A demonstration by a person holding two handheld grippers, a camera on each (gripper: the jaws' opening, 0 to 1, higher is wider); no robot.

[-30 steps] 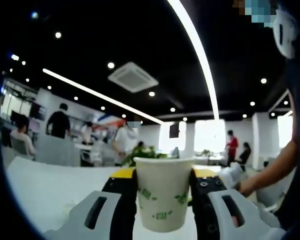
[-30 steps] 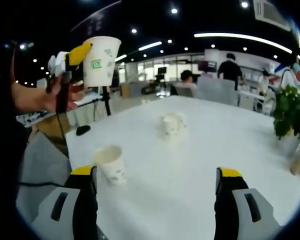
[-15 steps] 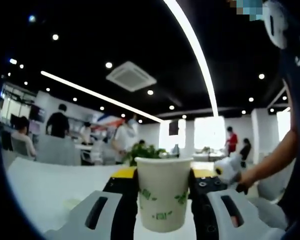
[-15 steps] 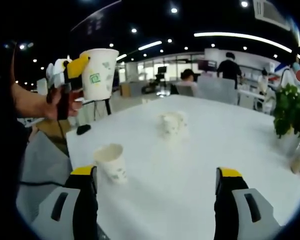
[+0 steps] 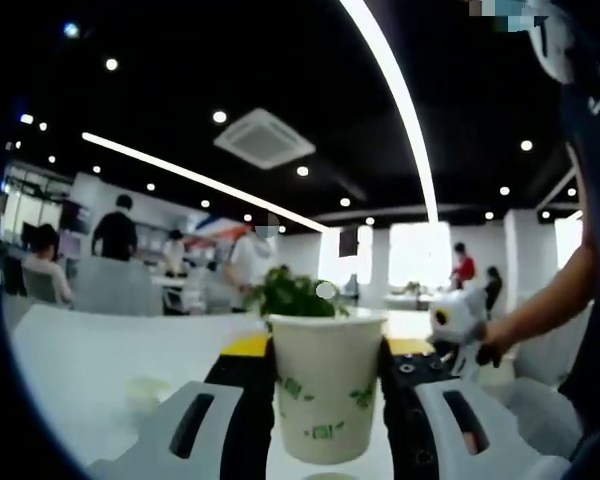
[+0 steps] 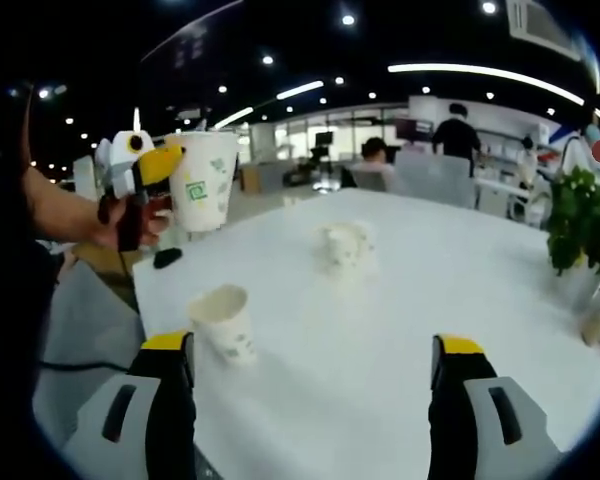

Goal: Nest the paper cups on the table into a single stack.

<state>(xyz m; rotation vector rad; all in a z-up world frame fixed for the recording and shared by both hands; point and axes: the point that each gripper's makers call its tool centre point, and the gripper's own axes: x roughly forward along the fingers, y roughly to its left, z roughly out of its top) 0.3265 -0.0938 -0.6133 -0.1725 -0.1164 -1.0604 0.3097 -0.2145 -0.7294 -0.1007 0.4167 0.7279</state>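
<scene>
Left gripper view: left gripper point(image 5: 325, 375) clamps an upright paper cup point(image 5: 326, 385), mouth up; right gripper point(image 6: 310, 350) spread wide

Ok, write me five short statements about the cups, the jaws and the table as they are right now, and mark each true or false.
1. The left gripper holds a paper cup between its jaws. True.
2. The held cup is upside down. False: its open rim faces up and the narrower base points down.
3. The right gripper has its jaws closed on a cup. False: its jaws stand wide apart with nothing between them.
4. Two more cups stand apart on the white table, a nearer cup and a farther cup. True.
5. A green plant sits at the table's edge in the right gripper view. True.
</scene>
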